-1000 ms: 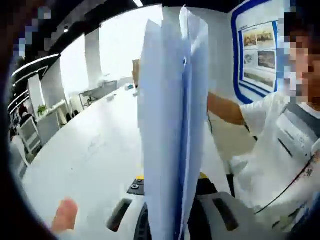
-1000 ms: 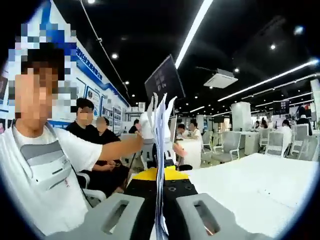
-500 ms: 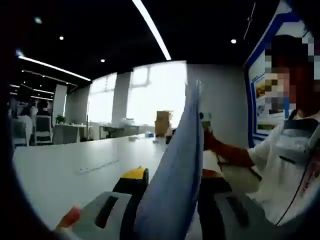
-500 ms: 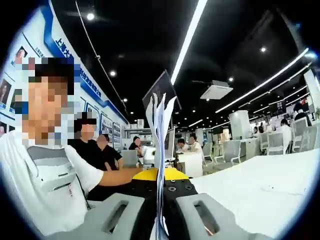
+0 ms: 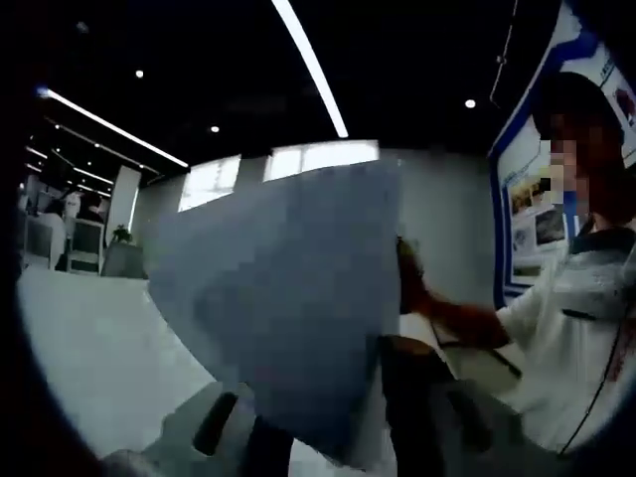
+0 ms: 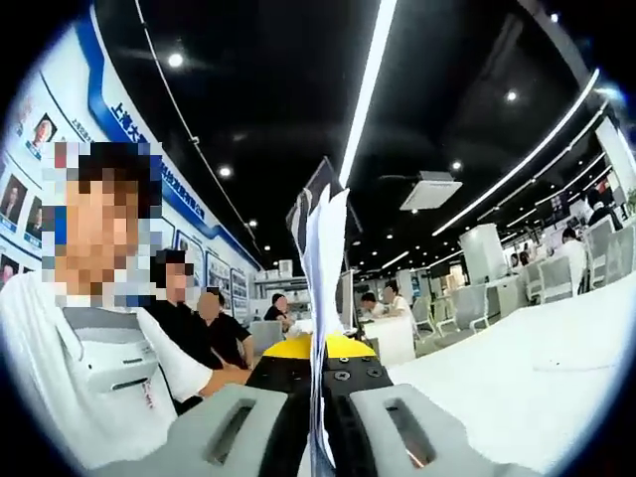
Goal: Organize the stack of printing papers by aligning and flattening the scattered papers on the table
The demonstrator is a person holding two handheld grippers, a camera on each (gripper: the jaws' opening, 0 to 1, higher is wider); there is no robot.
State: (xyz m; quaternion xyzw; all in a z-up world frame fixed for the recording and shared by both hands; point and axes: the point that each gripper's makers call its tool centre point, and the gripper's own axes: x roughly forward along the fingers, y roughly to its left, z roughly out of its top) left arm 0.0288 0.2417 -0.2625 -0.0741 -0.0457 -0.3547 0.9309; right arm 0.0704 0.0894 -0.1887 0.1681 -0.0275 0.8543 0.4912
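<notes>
A stack of white printing paper (image 5: 288, 308) is held up off the table between both grippers. In the left gripper view its broad face is turned toward the camera and leans left, blurred, with my left gripper (image 5: 333, 442) shut on its lower edge. In the right gripper view the paper stack (image 6: 323, 298) stands edge-on and upright, sheets fanned slightly at the top, and my right gripper (image 6: 318, 437) is shut on it. A person's hand (image 5: 409, 283) touches the stack's far edge.
The white table (image 6: 537, 368) stretches to the right in the right gripper view and shows again as the table (image 5: 89, 358) at the left in the left gripper view. The person in a white shirt (image 6: 89, 368) sits close. Other seated people (image 6: 204, 328) and chairs are behind.
Both cameras have tilted upward, showing more ceiling. In the left gripper view the paper has turned from edge-on to showing its broad face.
</notes>
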